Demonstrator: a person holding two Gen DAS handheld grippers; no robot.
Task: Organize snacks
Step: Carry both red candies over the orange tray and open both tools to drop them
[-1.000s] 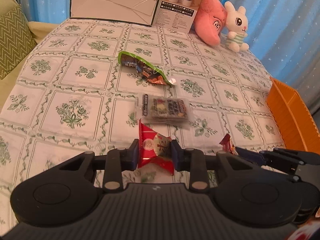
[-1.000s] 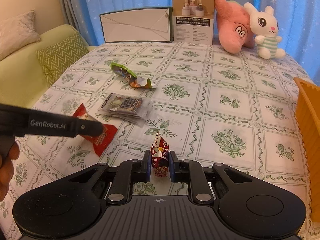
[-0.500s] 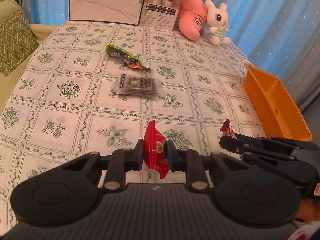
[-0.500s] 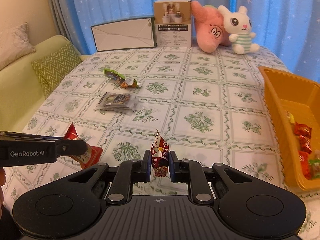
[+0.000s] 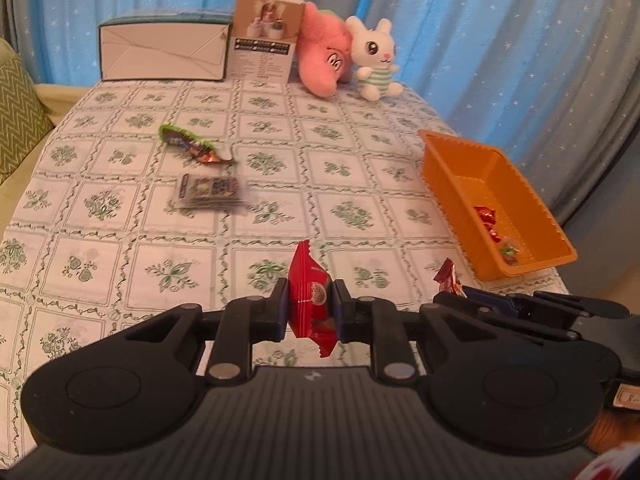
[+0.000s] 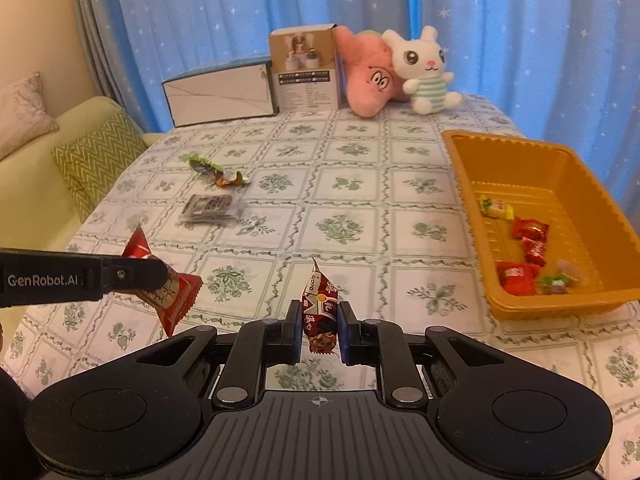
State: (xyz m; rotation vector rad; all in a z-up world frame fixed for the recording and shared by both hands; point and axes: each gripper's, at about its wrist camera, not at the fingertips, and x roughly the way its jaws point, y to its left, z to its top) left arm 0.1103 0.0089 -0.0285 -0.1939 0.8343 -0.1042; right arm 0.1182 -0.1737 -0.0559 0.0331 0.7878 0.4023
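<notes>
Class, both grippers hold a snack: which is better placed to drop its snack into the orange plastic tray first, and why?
Right, probably. The right gripper, shut on the dark red wrapped candy, sits nearer the orange plastic tray. The left gripper, holding the bright red snack packet, sits farther left.

Warm, even indoor light; daylight glows through the blue curtains point(image 6: 208, 20). Shadows are soft. Fisheye distortion bends the table point(image 5: 360, 128) edges, with dark vignetted corners. Motion blur smears the flat packet point(image 5: 210, 193).
</notes>
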